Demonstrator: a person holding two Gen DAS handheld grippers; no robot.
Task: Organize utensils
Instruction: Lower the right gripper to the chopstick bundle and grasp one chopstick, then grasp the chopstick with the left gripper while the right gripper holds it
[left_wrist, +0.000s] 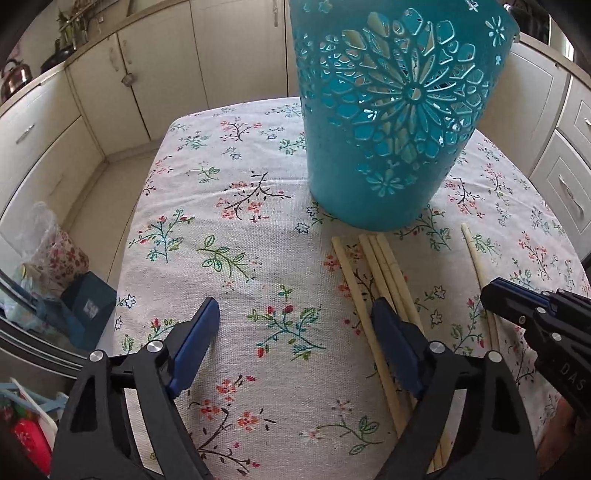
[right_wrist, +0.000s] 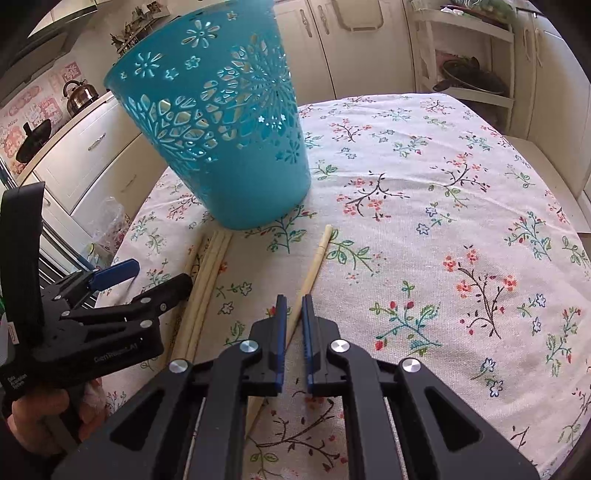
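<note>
Chopsticks lie on the flowered cloth of the counter, just in front of a teal cut-out basket standing upright; 4 of them form a bundle and 1 single chopstick lies apart to its right; the right gripper has its fingers nearly together, pinched on that single chopstick; the left gripper has its fingers spread wide and holds nothing, 1 finger over the bundle.
</note>
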